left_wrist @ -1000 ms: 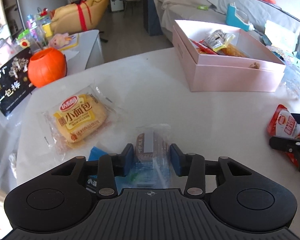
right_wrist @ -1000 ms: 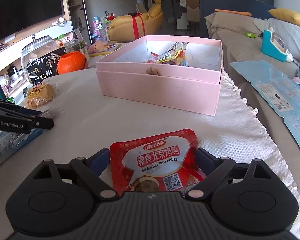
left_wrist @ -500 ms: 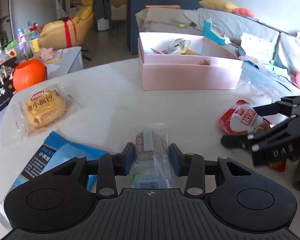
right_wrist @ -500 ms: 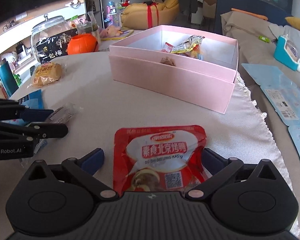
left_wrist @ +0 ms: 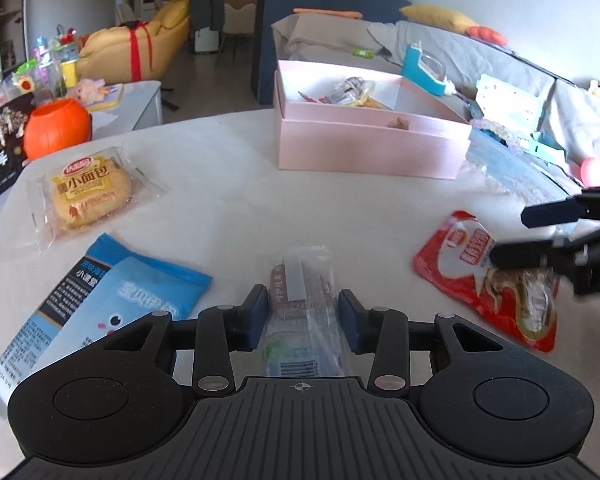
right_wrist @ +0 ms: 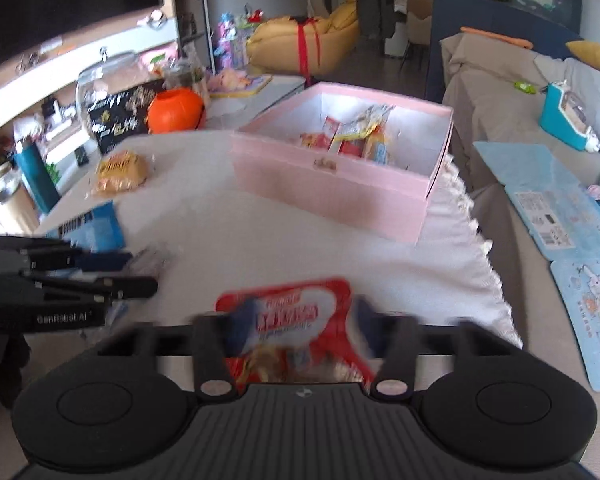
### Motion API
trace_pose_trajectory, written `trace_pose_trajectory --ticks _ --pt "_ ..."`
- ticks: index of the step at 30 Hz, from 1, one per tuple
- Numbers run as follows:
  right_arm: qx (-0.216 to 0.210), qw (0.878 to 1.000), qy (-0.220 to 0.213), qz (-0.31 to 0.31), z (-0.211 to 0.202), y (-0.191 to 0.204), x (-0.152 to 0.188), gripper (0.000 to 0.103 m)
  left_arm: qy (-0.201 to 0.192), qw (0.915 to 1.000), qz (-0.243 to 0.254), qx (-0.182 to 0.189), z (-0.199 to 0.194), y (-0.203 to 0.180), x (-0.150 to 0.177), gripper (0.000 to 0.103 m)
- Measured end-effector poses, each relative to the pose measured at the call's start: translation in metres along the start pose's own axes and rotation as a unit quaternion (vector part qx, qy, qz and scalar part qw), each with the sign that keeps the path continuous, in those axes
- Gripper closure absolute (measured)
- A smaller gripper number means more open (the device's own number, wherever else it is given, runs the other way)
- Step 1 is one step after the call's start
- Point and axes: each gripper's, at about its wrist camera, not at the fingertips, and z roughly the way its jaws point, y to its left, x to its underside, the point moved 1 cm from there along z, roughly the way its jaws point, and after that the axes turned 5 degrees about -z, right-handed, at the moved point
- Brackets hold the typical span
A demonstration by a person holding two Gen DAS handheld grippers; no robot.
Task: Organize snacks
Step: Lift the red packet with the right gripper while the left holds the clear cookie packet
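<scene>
Left gripper [left_wrist: 303, 314] clamped a clear packet [left_wrist: 302, 304]; right gripper [right_wrist: 300, 322], just closing, straddled the red pouch [right_wrist: 288, 316], grip unclear. Next: carry both to the pink box [left_wrist: 364, 148].

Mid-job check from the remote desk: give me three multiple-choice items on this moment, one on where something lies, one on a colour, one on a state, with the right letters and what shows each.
1. Where does the small bread packet lie?
A. inside the pink box
B. on the table, near the orange pumpkin pot
C. on the sofa

2. What colour is the open box that already holds snacks?
A. pink
B. green
C. black

3. What sits between the left gripper's jaws?
A. nothing
B. the orange pot
C. a clear-wrapped snack bar

Answers:
1 B: the packet rests on the white table, just in front of the orange pumpkin pot.
2 A: its walls are pale pink in both wrist views.
3 C: the clear-wrapped snack bar lies between the blue pads, which sit against its sides.
</scene>
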Motion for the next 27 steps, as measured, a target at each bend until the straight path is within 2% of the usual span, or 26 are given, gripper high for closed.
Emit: trace_pose_trajectory --ticks 6,9,12,14,15,16,18,19,22,27 --pt "0.002 0.999 0.034 0.004 0.021 0.004 0.018 0.021 0.013 0.9998 0.014 -0.009 -0.003 -0.006 0.002 0.059" --pt "-0.016 0.999 0.032 0.021 0.026 0.003 0.021 0.009 0.010 0.9998 0.015 -0.012 -0.004 -0.007 0.005 0.059" --pt "-0.032 0.999 0.033 0.008 0.031 0.013 0.022 0.000 0.006 0.9997 0.015 -0.016 -0.005 -0.007 0.006 0.059" --pt "-0.010 0.999 0.031 -0.014 0.035 0.025 0.023 0.000 0.006 0.9997 0.017 -0.015 -0.005 -0.008 0.007 0.059" --pt "0.001 0.999 0.030 -0.024 0.035 0.029 0.023 0.002 0.006 0.9997 0.018 -0.014 -0.005 -0.007 0.007 0.059" --pt "-0.002 0.999 0.029 -0.024 0.034 0.030 0.022 0.013 0.006 0.9997 0.019 -0.012 -0.006 -0.007 0.007 0.059" --pt "-0.014 0.999 0.027 -0.019 0.026 0.028 0.018 0.025 0.005 0.9999 0.015 -0.007 -0.007 -0.005 0.008 0.059" --pt "-0.014 1.000 0.020 -0.009 0.019 0.026 0.016 0.041 0.003 0.9999 0.011 -0.004 -0.007 -0.004 0.008 0.059" --pt "-0.009 1.000 -0.001 -0.009 0.003 0.022 0.009 0.060 -0.001 1.0000 0.008 -0.002 -0.008 -0.002 0.010 0.059" --pt "-0.005 1.000 -0.007 -0.023 -0.009 0.019 0.005 0.061 -0.006 0.9996 0.025 -0.007 -0.009 -0.006 0.013 0.059"
